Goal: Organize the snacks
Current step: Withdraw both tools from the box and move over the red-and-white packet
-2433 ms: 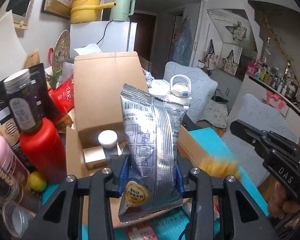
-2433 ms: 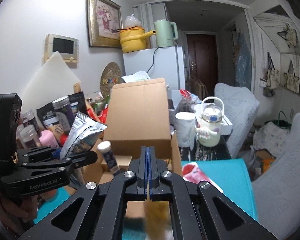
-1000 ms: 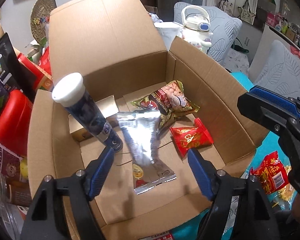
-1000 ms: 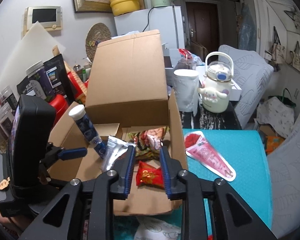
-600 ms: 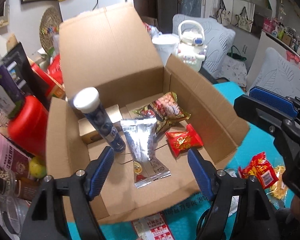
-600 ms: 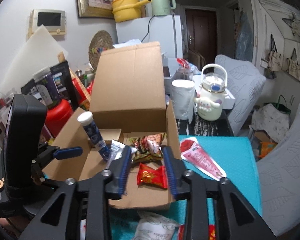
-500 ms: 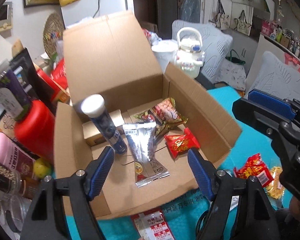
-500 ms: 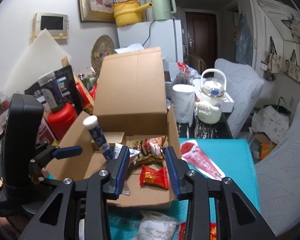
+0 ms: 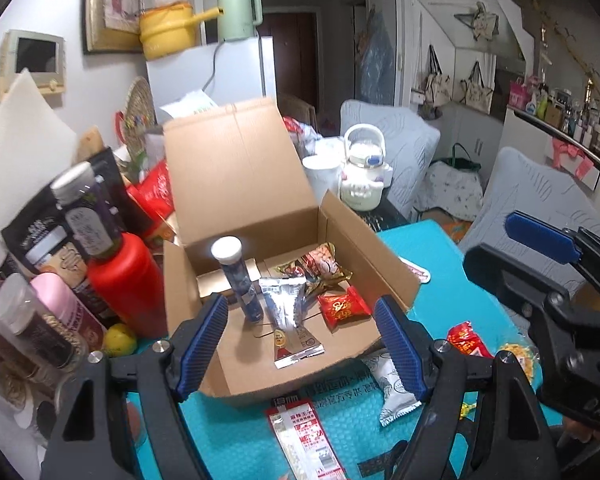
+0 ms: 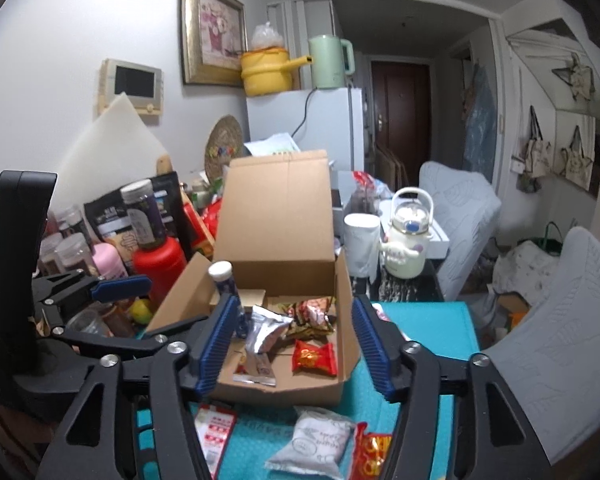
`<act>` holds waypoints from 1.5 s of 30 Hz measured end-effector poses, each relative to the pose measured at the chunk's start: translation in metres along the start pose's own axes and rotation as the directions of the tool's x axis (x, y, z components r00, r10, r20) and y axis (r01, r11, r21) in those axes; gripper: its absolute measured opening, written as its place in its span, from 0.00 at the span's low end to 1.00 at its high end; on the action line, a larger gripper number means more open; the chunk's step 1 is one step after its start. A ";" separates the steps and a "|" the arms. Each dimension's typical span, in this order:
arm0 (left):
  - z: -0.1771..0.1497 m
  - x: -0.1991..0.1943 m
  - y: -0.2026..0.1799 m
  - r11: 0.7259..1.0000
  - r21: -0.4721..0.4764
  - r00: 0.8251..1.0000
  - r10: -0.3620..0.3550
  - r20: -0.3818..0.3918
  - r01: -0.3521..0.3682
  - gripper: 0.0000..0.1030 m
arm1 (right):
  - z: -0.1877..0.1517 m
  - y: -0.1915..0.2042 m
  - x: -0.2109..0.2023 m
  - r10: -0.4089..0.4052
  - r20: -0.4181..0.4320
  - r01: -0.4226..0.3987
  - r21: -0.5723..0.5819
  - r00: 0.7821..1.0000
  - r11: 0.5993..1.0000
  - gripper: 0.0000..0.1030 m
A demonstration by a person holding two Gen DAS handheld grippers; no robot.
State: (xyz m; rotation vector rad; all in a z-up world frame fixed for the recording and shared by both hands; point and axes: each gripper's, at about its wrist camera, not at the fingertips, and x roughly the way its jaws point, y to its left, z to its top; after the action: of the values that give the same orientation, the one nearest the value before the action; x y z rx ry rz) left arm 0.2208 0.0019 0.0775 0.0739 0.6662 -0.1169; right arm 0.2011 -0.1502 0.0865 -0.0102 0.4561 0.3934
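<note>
An open cardboard box (image 9: 342,220) (image 10: 346,304) stands on the teal mat. In it lie a silver snack pouch (image 9: 290,316) (image 10: 262,340), a red candy packet (image 9: 342,307) (image 10: 314,357), a brown-gold snack bag (image 9: 320,266) (image 10: 312,316) and an upright blue tube with a white cap (image 9: 236,276) (image 10: 226,284). My left gripper (image 9: 300,344) is open and empty in front of the box. My right gripper (image 10: 294,344) is open and empty, also before the box. On the mat lie a white pouch (image 9: 392,384) (image 10: 314,440), a red flat packet (image 9: 304,436) (image 10: 216,432) and a red-yellow packet (image 9: 466,340) (image 10: 372,454).
Jars, a red bottle (image 9: 124,276) (image 10: 160,264) and bags crowd the left side. A white kettle (image 9: 360,184) (image 10: 406,244) and a cup (image 10: 360,248) stand behind the box on the right. A pink packet (image 9: 416,272) lies right of the box.
My left gripper has let go of the silver pouch into the box, opened and drawn back and up. My right gripper has opened wider and drawn back as well.
</note>
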 end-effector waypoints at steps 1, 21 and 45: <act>-0.001 -0.006 0.000 1.000 -0.002 1.000 -0.004 0.010 0.004 0.74 | 0.000 0.001 -0.006 -0.002 0.008 0.002 -0.001 1.000 1.000 0.71; -0.059 -0.084 0.012 0.994 -0.049 0.993 -0.091 0.072 0.094 0.74 | -0.048 0.037 -0.102 -0.057 0.057 0.057 0.004 0.997 0.998 0.88; -0.146 -0.058 0.004 0.990 -0.075 0.989 -0.122 -0.080 0.116 0.74 | -0.151 0.038 -0.070 -0.022 -0.143 0.039 0.121 0.990 0.992 0.88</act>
State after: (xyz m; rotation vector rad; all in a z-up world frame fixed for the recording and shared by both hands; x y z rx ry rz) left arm 0.0870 0.0263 -0.0007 -0.0292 0.7588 -0.2056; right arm 0.0649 -0.1558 -0.0162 0.0756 0.6188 0.3349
